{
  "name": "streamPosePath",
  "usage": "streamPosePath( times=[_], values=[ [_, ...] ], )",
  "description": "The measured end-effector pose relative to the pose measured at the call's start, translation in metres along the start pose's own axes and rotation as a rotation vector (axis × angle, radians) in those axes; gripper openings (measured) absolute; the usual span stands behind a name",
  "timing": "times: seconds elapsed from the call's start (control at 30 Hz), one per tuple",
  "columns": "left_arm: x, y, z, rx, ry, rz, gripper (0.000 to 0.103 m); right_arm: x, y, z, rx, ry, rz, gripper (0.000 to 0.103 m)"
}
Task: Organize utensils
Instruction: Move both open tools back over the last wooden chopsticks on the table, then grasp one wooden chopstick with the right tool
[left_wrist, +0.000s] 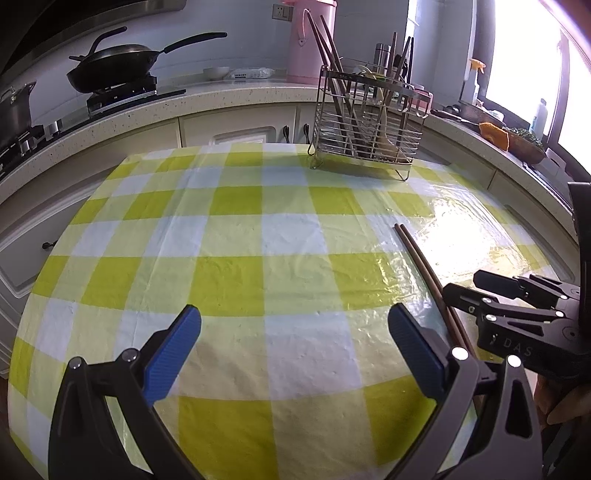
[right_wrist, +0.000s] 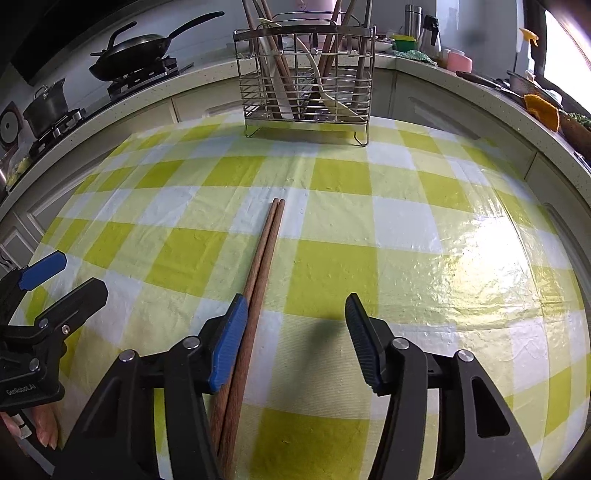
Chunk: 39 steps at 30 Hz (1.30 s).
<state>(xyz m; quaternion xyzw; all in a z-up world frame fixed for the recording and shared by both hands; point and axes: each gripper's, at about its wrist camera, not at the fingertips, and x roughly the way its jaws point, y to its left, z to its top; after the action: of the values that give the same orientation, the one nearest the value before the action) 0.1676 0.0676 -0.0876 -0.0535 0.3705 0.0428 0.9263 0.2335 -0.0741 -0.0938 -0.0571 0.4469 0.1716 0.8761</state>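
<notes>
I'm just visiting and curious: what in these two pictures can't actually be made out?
- Chopsticks: near ends hidden under the right gripper in the right wrist view.
- Utensil rack: tops of its utensils cut off by the upper edge there.
- Right gripper's far side: cut off by the right edge in the left wrist view.

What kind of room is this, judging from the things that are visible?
Most likely a home kitchen: a wok sits on a gas stove, a countertop runs along the wall, and a wire utensil rack stands on the checked tablecloth.
</notes>
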Motion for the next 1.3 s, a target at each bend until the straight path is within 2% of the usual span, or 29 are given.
streamPosePath(
  times=[0.33, 0.4, 0.47, 0.73, 0.8, 0.9, 1.03, 1.07, 1.2, 1.27, 1.3],
  values=[
    [-0.002, 0.006, 0.0, -0.022, 0.001, -0.011, 0.098, 0.01, 0.014, 0.008, -0.037, 0.046, -0.042, 0.036],
    [-0.002, 0.005, 0.0, -0.019, 0.006, -0.017, 0.098, 0.011, 0.018, 0.01, -0.052, 0.05, -0.035, 0.019],
    [0.0, 0.004, 0.001, -0.018, 0.017, -0.027, 0.098, 0.011, 0.022, 0.011, -0.066, 0.055, -0.034, 0.011],
    [0.014, -0.021, 0.009, -0.01, 0.074, -0.066, 0.096, 0.001, -0.001, -0.001, -0.042, 0.031, -0.011, 0.008],
    [0.019, -0.034, 0.012, 0.008, 0.093, -0.071, 0.087, -0.004, -0.014, -0.004, -0.021, 0.024, -0.018, 0.008],
    [0.03, -0.057, 0.016, 0.042, 0.123, -0.083, 0.082, -0.01, -0.035, -0.008, 0.012, 0.018, -0.023, 0.008],
    [0.046, -0.083, 0.02, 0.078, 0.176, -0.1, 0.061, -0.016, -0.057, -0.013, 0.043, 0.013, -0.016, 0.008],
    [0.049, -0.089, 0.02, 0.085, 0.186, -0.102, 0.06, -0.017, -0.061, -0.014, 0.049, 0.012, -0.013, 0.008],
    [0.058, -0.104, 0.021, 0.088, 0.203, -0.086, 0.05, -0.019, -0.071, -0.018, 0.063, 0.009, 0.008, 0.008],
    [0.061, -0.109, 0.022, 0.094, 0.202, -0.067, 0.043, -0.019, -0.075, -0.02, 0.066, 0.01, 0.019, 0.008],
    [0.063, -0.112, 0.022, 0.099, 0.201, -0.053, 0.036, -0.019, -0.076, -0.02, 0.067, 0.011, 0.023, 0.008]
  ],
)
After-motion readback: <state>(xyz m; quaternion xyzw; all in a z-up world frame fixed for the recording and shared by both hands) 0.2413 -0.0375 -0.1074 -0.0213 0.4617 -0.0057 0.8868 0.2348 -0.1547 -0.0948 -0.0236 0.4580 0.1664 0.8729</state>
